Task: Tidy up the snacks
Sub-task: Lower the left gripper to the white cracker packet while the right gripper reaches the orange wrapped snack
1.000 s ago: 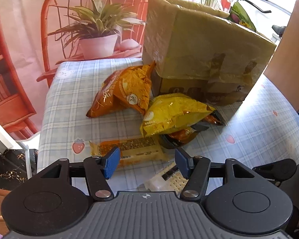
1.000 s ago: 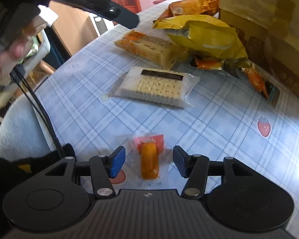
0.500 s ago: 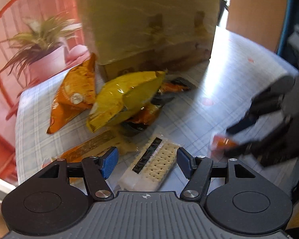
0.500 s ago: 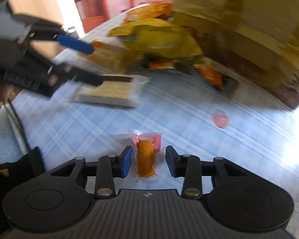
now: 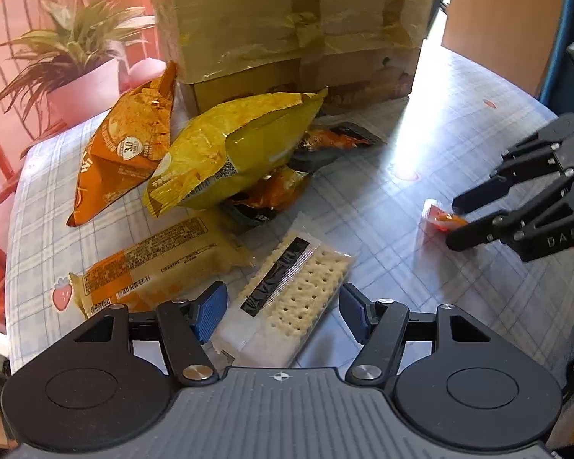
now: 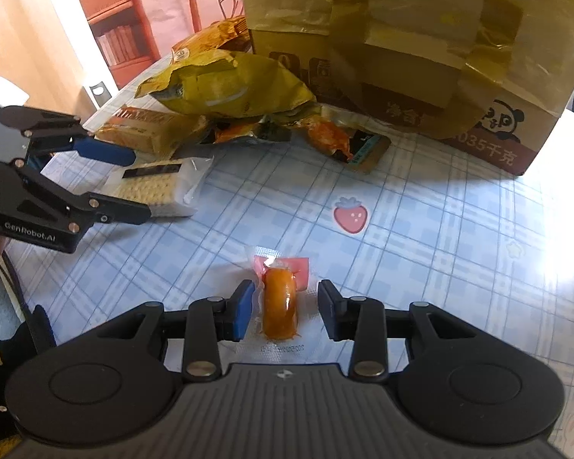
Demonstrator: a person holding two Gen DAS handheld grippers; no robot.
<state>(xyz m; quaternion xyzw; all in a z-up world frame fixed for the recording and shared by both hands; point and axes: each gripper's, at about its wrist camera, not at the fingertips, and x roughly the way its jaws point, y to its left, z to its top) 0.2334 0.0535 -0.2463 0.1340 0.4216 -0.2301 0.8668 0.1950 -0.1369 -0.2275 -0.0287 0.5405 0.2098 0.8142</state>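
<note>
The right gripper, jaws half-closed but not pressing, straddles a light, slippery vacuum-packed sausage; grip its firm middle. The left gripper gapes around a brittle cracker packet, best taken by its long edges.

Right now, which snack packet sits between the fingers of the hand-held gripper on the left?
The clear cracker packet, pale dotted crackers under a black label stripe.

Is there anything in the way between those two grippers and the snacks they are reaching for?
Nothing visible. The cracker pack lies directly between the left gripper pads, and the small wrapped sausage lies between the right gripper pads, which have just been closing. Neither gripper presses on its snack yet.
</note>
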